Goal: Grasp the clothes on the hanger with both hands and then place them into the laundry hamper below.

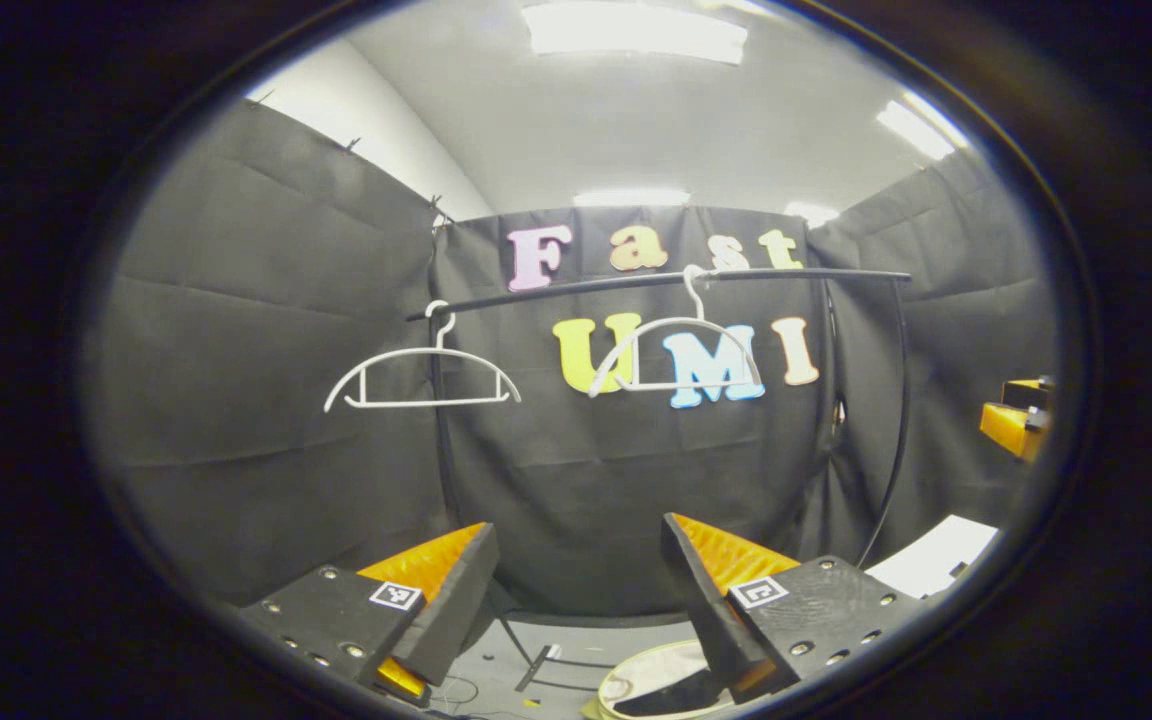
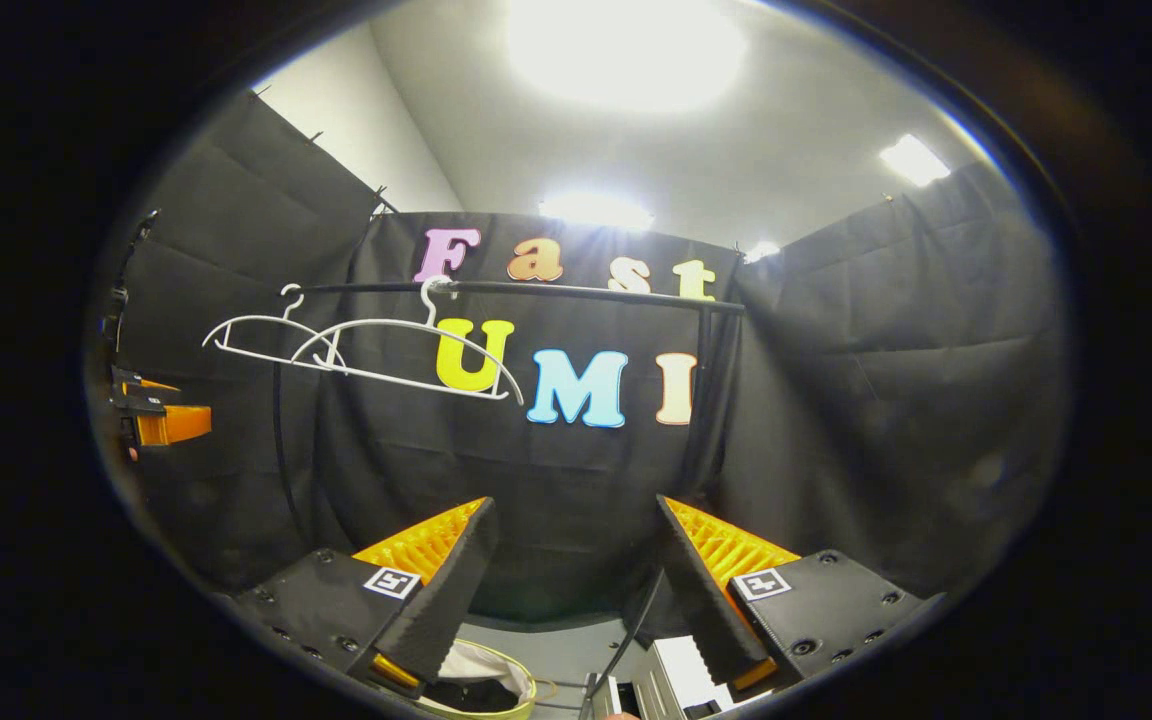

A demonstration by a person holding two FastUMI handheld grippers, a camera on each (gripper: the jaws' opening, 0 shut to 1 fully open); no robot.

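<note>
While raised level, both tools [image 1: 576, 590] [image 2: 576, 585] gape.

Ceiling lights [image 1: 633, 30] at 12 and 2 o'clock give even, bright illumination. Right gripper view: one lamp [image 2: 626, 45] blooms into heavy glare at 12 o'clock. Fisheye bends edges; focus sharp, shadows soft.

Two bare white hangers [image 1: 423, 378] hang on the rail [image 1: 656, 282]; the hamper [image 2: 481, 685] below holds dark clothes.
</note>
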